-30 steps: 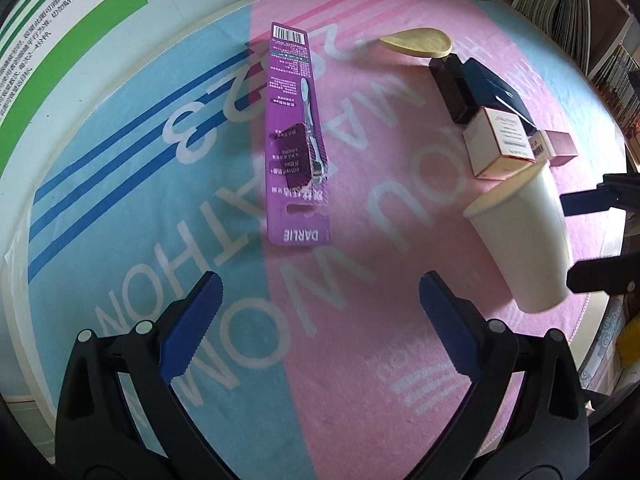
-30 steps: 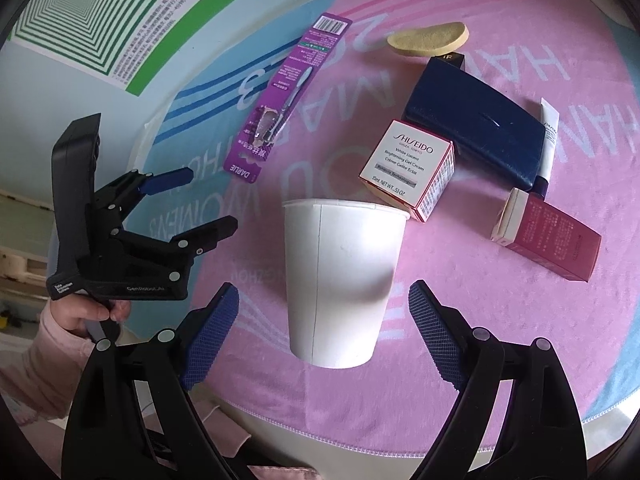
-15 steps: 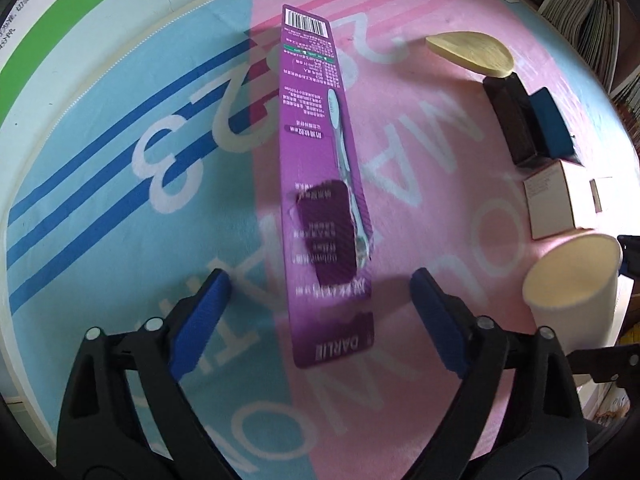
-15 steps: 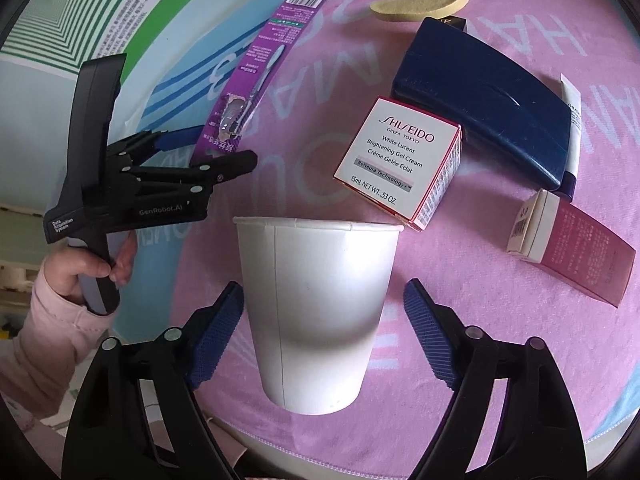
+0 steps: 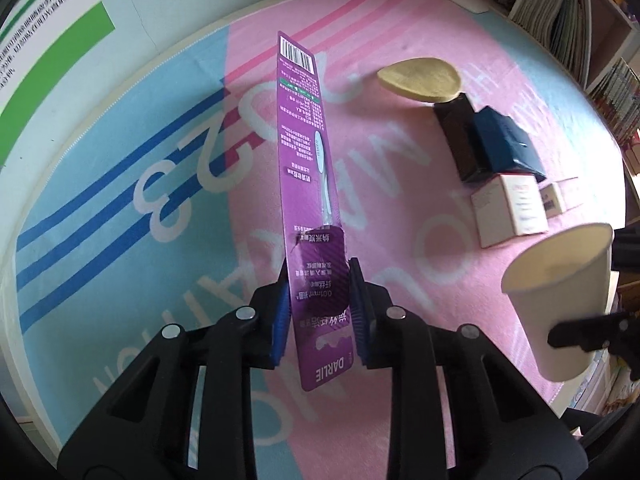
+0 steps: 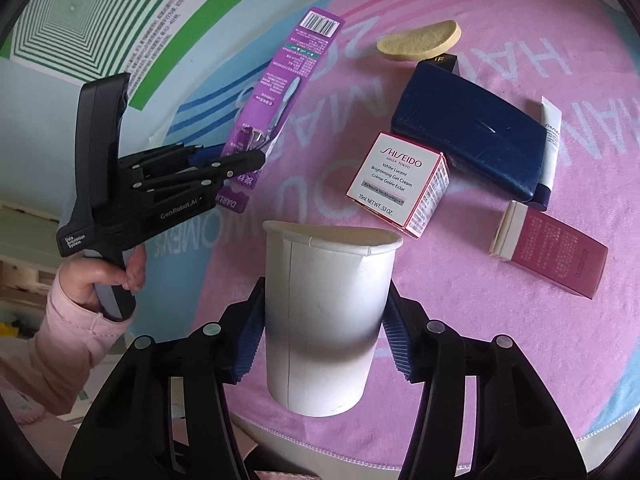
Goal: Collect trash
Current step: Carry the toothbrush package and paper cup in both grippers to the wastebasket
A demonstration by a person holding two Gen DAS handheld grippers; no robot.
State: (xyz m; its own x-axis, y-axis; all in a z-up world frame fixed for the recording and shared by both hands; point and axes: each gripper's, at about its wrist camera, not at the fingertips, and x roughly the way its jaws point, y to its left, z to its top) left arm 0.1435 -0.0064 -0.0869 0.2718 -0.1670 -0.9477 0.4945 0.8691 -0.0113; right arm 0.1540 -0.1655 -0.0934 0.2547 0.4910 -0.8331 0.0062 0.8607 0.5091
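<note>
My left gripper (image 5: pixel 319 312) is shut on the near end of a long purple toothbrush package (image 5: pixel 306 152), which tilts up off the mat; both also show in the right wrist view, the left gripper (image 6: pixel 240 164) and the package (image 6: pixel 288 84). My right gripper (image 6: pixel 326 336) is shut on a white paper cup (image 6: pixel 326 312), held upright with its mouth open. The cup (image 5: pixel 560 300) shows at the right of the left wrist view.
On the pink and blue mat (image 6: pixel 500 340) lie a yellow sponge (image 6: pixel 420 42), a dark blue case (image 6: pixel 468 128), a white Shiseido box (image 6: pixel 400 184), a pink box (image 6: pixel 552 256) and a white tube (image 6: pixel 550 140). Bookshelves (image 5: pixel 580 40) stand at the far right.
My left gripper moved forward over the purple package, closed on its near end and lifted it. My right gripper closed on the paper cup.
</note>
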